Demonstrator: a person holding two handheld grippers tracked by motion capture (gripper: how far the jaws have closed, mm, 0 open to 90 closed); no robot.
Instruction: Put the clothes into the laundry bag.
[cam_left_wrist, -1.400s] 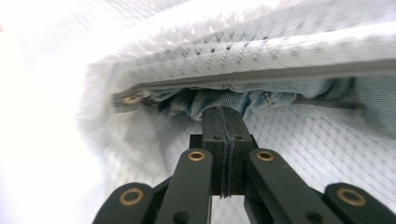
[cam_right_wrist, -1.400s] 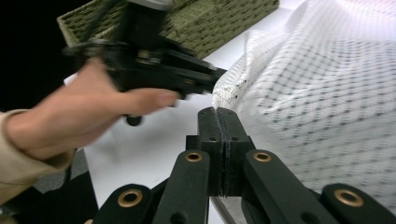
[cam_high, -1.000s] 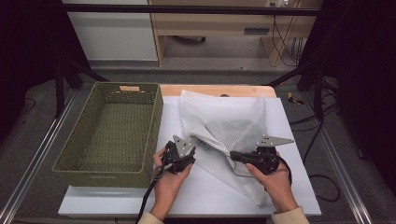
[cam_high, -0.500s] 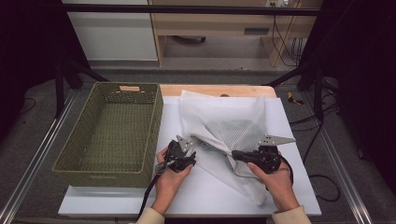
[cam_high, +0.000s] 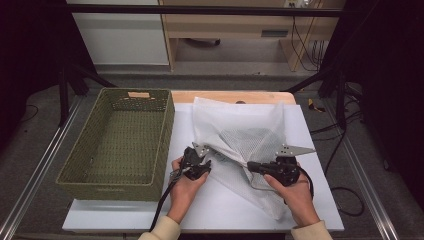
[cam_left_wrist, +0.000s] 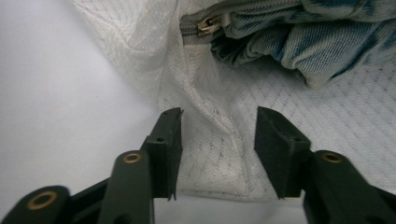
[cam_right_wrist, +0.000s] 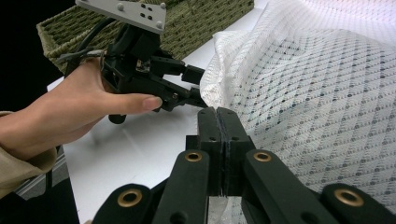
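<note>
While your right gripper (cam_high: 252, 167) pinches the mesh bag (cam_high: 240, 137) mid-bench with fingers fully closed, your left gripper (cam_left_wrist: 218, 135) has been closing, fabric between its half-open fingers; blue cloth (cam_left_wrist: 299, 42) fills the bag, basket (cam_high: 120, 137) left.

The left gripper (cam_left_wrist: 218, 135) is closing its half-open jaws while the right gripper (cam_right_wrist: 218, 140), just beside it, is holding its jaws pressed together.

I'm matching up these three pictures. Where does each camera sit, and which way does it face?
High view: above the person's side, looking forward and down at table, basket, mesh bag; forearms, both grippers.
Left gripper view: on left gripper, facing the bag's zipper; open jaws.
Right gripper view: on right gripper, facing the left hand; shut jaws.
All share the bag.
</note>
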